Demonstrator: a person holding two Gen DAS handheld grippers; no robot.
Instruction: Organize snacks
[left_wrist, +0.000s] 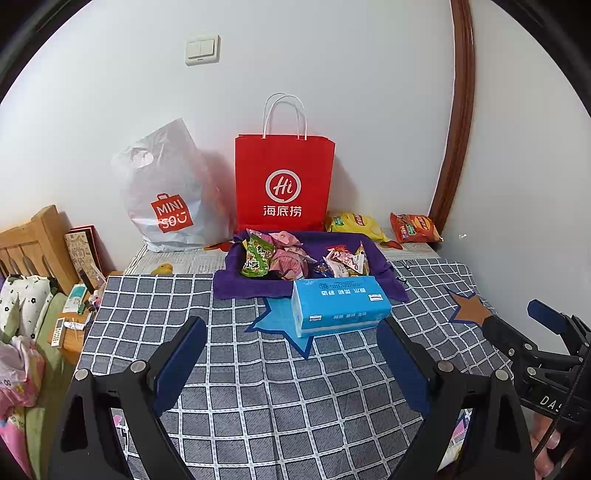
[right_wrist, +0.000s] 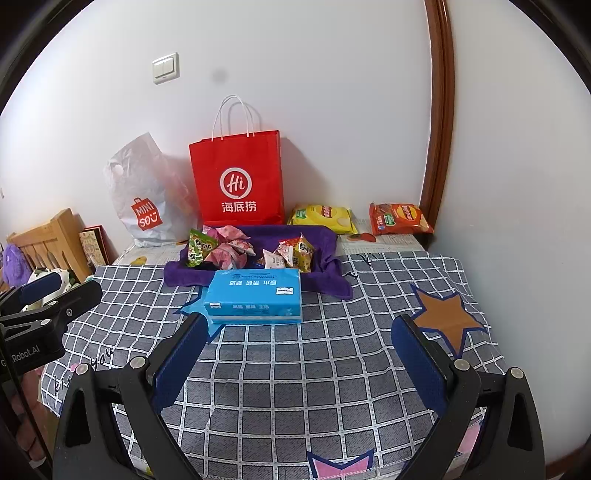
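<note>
A purple cloth tray (left_wrist: 229, 284) (right_wrist: 325, 236) holds several small snack packets (left_wrist: 275, 258) (right_wrist: 221, 249) at the back of the checked table. A yellow chip bag (left_wrist: 356, 225) (right_wrist: 323, 218) and an orange chip bag (left_wrist: 415, 227) (right_wrist: 399, 218) lie behind it to the right, by the wall. My left gripper (left_wrist: 291, 332) is open and empty, low over the cloth just short of a blue tissue pack (left_wrist: 340, 304) (right_wrist: 255, 295). My right gripper (right_wrist: 303, 328) is open and empty, to the right of the left one.
A red paper bag (left_wrist: 284, 184) (right_wrist: 238, 181) and a grey plastic Miniso bag (left_wrist: 170, 195) (right_wrist: 147, 195) stand against the wall. A wooden headboard, bedding and small items on a side stand (left_wrist: 70, 325) are at the left. A brown door frame (left_wrist: 456, 122) is at the right.
</note>
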